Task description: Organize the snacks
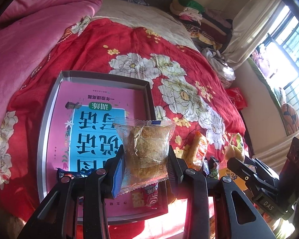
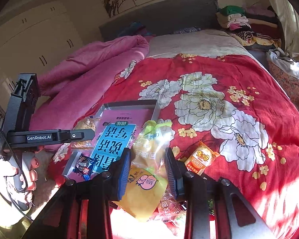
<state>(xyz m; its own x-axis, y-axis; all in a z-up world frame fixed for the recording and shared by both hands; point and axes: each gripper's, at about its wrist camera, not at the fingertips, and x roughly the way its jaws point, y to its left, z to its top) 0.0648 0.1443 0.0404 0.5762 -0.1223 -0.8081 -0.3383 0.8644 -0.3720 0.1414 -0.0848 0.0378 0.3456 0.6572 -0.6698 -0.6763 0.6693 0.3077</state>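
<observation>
My left gripper point(image 1: 146, 159) is shut on a clear packet with a brown pastry point(image 1: 147, 151), held above the grey box lid tray point(image 1: 49, 107), which has a pink and blue book cover lining it. A red snack packet point(image 1: 149, 196) and a dark blue one point(image 1: 64, 174) lie in the tray. My right gripper point(image 2: 148, 167) is shut on a yellow bread packet point(image 2: 147, 171), held near the tray's point(image 2: 155, 109) right side. An orange rice-cracker packet point(image 2: 201, 159) lies on the red bedspread; it also shows in the left wrist view point(image 1: 198, 151).
A red floral bedspread point(image 2: 209, 103) covers the bed. A pink quilt point(image 1: 29, 29) is bunched at the left. Folded clothes point(image 2: 241, 23) are piled at the bed's head. More small packets point(image 2: 167, 207) lie near the front edge. A window point(image 1: 289, 59) is at the right.
</observation>
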